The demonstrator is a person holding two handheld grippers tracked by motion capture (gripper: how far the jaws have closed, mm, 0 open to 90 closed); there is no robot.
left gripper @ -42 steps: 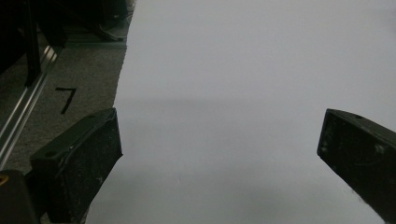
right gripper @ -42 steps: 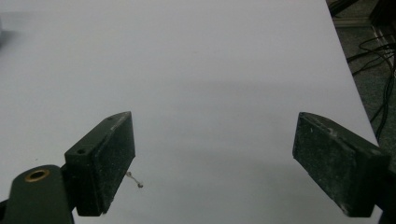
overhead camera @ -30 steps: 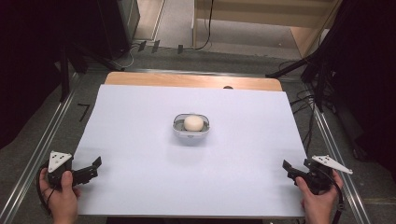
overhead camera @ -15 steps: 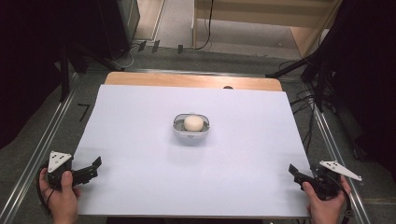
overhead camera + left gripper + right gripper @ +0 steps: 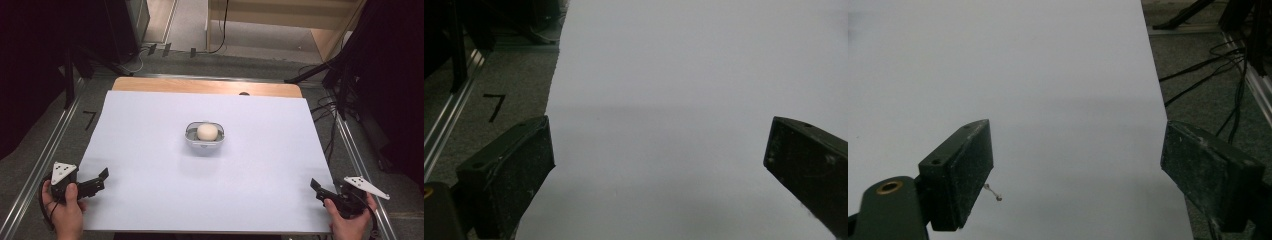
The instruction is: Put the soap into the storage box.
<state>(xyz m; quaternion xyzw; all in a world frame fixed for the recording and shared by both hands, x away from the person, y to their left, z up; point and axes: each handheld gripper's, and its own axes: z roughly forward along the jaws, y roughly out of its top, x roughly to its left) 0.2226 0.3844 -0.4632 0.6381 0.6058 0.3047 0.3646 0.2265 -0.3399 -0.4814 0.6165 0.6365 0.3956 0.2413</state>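
Looking down from the high view, you can see a small clear bowl (image 5: 204,137) in the middle of the white surface (image 5: 150,150), and a pale round ball (image 5: 206,131) sits inside it. The two gripper views do not catch the bowl or the ball; they look along the bare white sheet.

The left tongs (image 5: 97,180) are at the near left corner of the surface, held in a hand (image 5: 65,212). In the left gripper view the left tongs (image 5: 659,150) are wide open, with nothing between the two black jaws but the white sheet. That view also shows a black mark like a 7 (image 5: 494,106) on the grey floor (it shows in the high view too, beside the left edge of the surface).

The right tongs (image 5: 320,189) are at the near right corner, well apart from the bowl. In the right gripper view the right tongs (image 5: 1075,160) are wide open too and hold nothing. One jaw hangs over the sheet and the other is over its right edge, with black cables (image 5: 1208,70) on the floor past it.
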